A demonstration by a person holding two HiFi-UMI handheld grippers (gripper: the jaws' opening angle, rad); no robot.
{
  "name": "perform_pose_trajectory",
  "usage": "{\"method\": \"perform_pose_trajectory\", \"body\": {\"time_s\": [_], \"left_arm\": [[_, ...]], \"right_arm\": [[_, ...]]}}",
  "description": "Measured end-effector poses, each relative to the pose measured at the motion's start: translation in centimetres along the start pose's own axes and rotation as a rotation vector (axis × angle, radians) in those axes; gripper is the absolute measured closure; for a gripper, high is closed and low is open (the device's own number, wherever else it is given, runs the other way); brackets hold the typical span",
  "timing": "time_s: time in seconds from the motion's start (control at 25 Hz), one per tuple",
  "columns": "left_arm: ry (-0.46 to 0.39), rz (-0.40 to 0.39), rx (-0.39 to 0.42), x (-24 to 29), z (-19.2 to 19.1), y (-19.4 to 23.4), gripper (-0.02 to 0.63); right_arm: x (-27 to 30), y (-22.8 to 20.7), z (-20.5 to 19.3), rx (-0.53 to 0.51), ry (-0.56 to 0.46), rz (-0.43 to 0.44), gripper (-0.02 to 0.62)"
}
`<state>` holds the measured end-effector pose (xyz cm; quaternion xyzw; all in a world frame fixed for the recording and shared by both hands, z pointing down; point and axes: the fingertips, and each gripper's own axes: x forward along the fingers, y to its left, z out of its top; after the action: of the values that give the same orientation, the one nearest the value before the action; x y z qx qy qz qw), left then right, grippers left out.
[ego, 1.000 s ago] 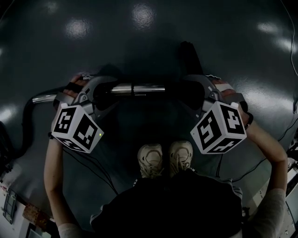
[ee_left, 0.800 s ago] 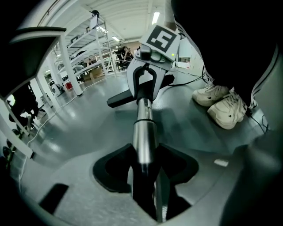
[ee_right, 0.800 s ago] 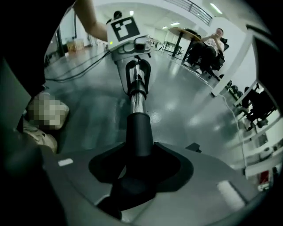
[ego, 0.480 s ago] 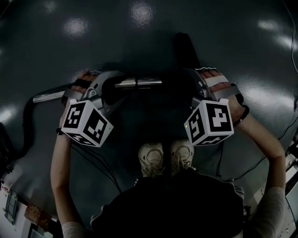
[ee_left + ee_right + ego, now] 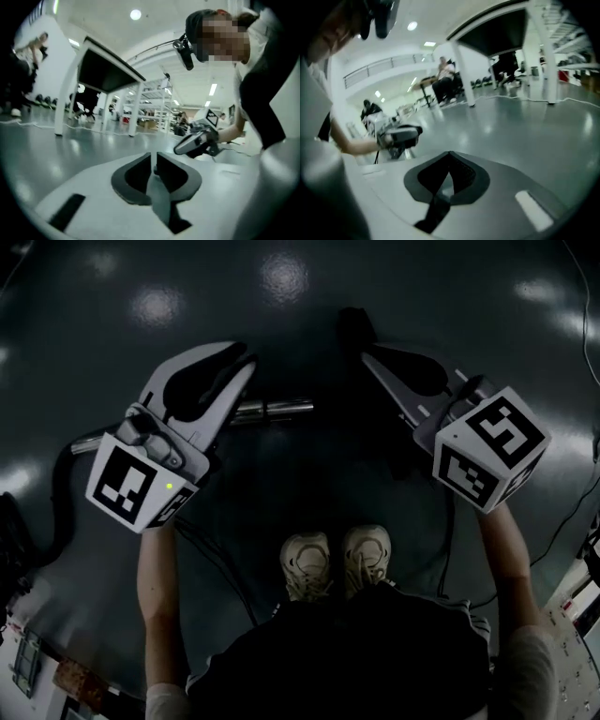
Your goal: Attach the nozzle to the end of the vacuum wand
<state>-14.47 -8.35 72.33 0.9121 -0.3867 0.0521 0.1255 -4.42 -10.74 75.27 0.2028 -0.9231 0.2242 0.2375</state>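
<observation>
**A:** In the middle of the head view, where's the wand (image 5: 274, 411)?

**B:** I see it lying level across the dark floor (image 5: 441, 306), just above centre, with nothing gripping it. A dark shape (image 5: 354, 326) stands above its right end; I can't tell whether that's the nozzle.

**A:** And the left gripper (image 5: 246, 362)?

**B:** Over the wand's left end, pointing to the upper right. Its jaws have just been closing; I see a thin slit between them, nothing in it.

**A:** And the right gripper (image 5: 370, 352)?

**B:** Upper right of the wand, pads pressed together, empty.

**A:** Around them?

**B:** A hose (image 5: 54, 486) curls at the left edge; the person's shoes (image 5: 333, 563) sit below centre.
</observation>
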Motion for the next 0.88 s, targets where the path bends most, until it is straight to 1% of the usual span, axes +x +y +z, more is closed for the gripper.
{"method": "perform_pose_trajectory", "body": {"time_s": [0.04,0.08,0.12,0.16,0.2,0.24,0.28,0.4,0.56,0.72,0.8,0.84,0.88], "left_arm": [[-0.056,0.115,0.023,0.2,1.0,1.1,0.601],[-0.114,0.222,0.030,0.3,2.0,2.0,0.603],[-0.173,0.308,0.016,0.4,2.9,2.5,0.603],[-0.231,0.372,-0.014,0.4,3.7,2.8,0.603],[-0.280,0.415,-0.047,0.4,4.4,3.0,0.603],[-0.315,0.441,-0.074,0.6,4.8,3.2,0.603],[-0.333,0.451,-0.091,0.9,5.1,3.3,0.604],[-0.330,0.444,-0.090,2.0,5.7,4.0,0.604],[-0.342,0.466,-0.059,2.6,6.4,4.9,0.604],[-0.333,0.503,-0.070,2.7,5.4,6.3,0.604],[-0.336,0.541,-0.083,2.1,6.0,7.1,0.604],[-0.340,0.556,-0.096,1.7,7.2,7.4,0.604],[-0.346,0.562,-0.109,1.2,9.4,7.4,0.604]], "right_arm": [[-0.5,-1.1,1.7,0.056,-0.108,-0.062,0.588],[-1.0,-2.1,3.1,0.085,-0.198,-0.130,0.588],[-1.5,-2.9,4.0,0.099,-0.270,-0.193,0.588],[-1.9,-3.5,4.7,0.110,-0.324,-0.243,0.588],[-2.2,-3.9,5.2,0.125,-0.364,-0.275,0.588],[-2.3,-4.2,5.5,0.144,-0.391,-0.293,0.588],[-2.3,-4.3,5.6,0.163,-0.409,-0.299,0.588],[-1.8,-4.8,6.0,0.186,-0.433,-0.302,0.588],[-1.2,-5.3,6.2,0.149,-0.446,-0.330,0.588],[-0.5,-5.7,6.5,0.117,-0.461,-0.362,0.588],[-0.6,-5.6,7.9,0.108,-0.462,-0.374,0.588],[-1.2,-5.3,9.3,0.109,-0.462,-0.378,0.588],[-2.2,-4.7,11.2,0.113,-0.463,-0.382,0.588]]}}
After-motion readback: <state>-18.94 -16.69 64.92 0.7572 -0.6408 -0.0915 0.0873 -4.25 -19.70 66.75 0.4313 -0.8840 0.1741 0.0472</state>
